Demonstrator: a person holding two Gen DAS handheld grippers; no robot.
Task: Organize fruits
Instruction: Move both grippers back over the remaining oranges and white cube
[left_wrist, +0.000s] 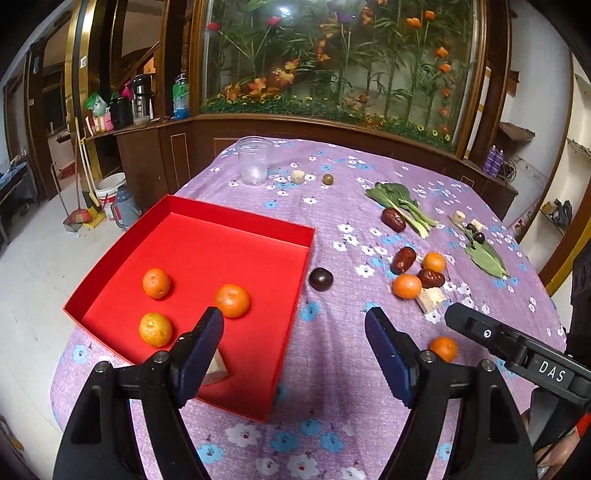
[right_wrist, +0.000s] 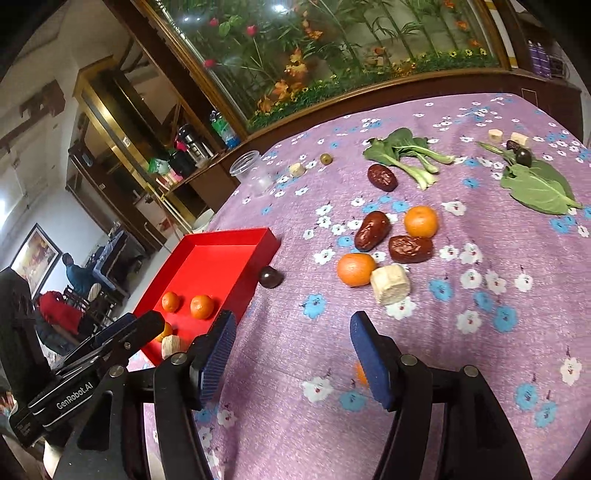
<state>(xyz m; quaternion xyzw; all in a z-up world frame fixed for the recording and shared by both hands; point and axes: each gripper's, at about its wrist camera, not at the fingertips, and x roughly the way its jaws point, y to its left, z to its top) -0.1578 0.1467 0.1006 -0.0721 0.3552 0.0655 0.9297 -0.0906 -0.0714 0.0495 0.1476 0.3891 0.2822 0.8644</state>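
A red tray on the purple flowered tablecloth holds three oranges and a pale chunk. My left gripper is open and empty above the tray's near right edge. My right gripper is open and empty over the cloth, with a loose orange beside its right finger. Two more oranges, three red dates and a pale chunk lie further out. A dark round fruit sits by the tray.
Leafy greens, a flat leaf, small dark fruits, a green olive-like fruit and a clear plastic cup lie at the back. The table's edge drops off left of the tray.
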